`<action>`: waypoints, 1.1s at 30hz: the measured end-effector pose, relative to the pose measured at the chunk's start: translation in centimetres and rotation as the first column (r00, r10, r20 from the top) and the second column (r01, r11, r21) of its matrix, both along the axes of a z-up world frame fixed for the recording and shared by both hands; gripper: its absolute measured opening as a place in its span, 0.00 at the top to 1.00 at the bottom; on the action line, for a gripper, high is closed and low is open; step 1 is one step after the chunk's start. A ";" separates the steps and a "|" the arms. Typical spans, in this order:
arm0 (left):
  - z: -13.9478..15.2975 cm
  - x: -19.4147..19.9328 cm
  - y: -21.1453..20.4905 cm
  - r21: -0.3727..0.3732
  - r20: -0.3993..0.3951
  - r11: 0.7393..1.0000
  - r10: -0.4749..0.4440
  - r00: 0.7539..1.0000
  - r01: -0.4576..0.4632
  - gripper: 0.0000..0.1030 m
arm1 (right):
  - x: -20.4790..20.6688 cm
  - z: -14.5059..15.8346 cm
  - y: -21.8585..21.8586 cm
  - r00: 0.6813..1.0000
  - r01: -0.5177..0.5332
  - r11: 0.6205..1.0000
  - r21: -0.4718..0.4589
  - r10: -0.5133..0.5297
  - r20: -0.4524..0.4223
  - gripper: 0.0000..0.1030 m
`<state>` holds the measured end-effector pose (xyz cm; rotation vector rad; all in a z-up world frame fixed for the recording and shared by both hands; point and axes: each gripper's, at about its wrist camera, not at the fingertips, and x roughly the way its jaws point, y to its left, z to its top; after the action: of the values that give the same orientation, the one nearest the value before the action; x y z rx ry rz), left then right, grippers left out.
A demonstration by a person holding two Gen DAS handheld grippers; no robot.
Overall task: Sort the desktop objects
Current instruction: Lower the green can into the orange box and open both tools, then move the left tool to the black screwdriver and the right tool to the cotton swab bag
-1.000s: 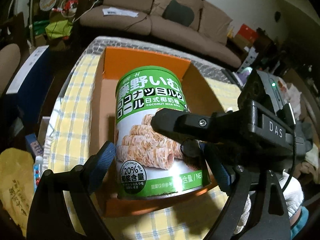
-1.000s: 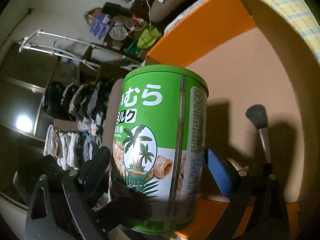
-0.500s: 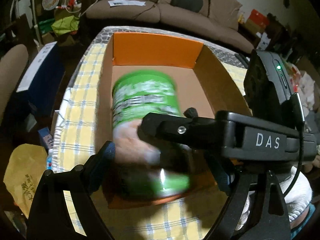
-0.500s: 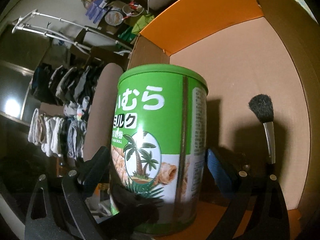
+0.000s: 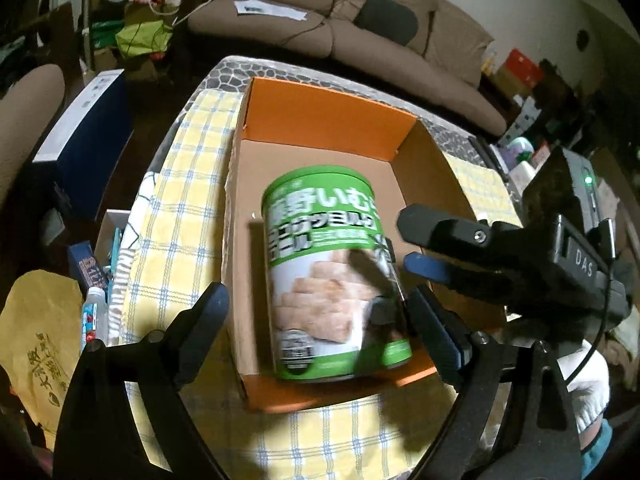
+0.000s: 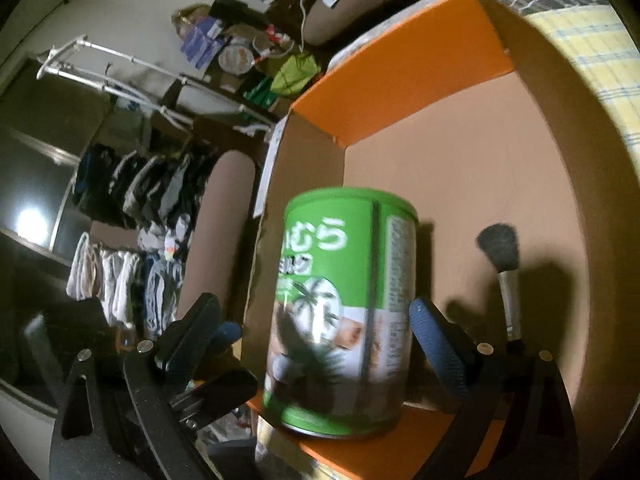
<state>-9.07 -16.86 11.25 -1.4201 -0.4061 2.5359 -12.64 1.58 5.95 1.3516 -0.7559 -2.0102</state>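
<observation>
Green tin can (image 5: 336,276) stands upright in the near end of the cardboard box (image 5: 320,120) on the desk, framed between the spread fingers of both tongs. Left tongs (image 5: 316,336) are wide apart, the can off to their right side. Right tongs (image 6: 320,340) look spread too, though blur hides whether the right pad (image 6: 436,344) presses the can. Good practice: draw back straight, without clipping the can or the makeup brush (image 6: 502,264) just beyond the right finger. Box floor behind the can is hidden; the label smears.
</observation>
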 end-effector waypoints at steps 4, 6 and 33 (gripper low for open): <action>0.4 0.0 0.8 -0.006 -0.031 1.000 -0.018 0.999 0.018 0.11 | 0.3 0.8 1.1 0.999 0.026 0.999 0.025 -0.025 -0.034 0.02; 0.8 0.1 1.8 -0.040 -0.065 0.999 -0.040 0.997 0.037 0.08 | 0.6 1.6 1.4 0.997 0.033 0.999 0.029 -0.031 -0.065 0.00; 2.6 2.7 20.1 0.109 -0.100 0.948 -0.289 0.952 0.299 0.00 | 7.3 6.8 24.1 0.896 0.414 0.906 0.092 -0.388 -0.213 0.00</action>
<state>-6.36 3.23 13.88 -1.2246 -0.3036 2.2789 -5.30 25.68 12.74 1.1161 -0.8790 -2.5165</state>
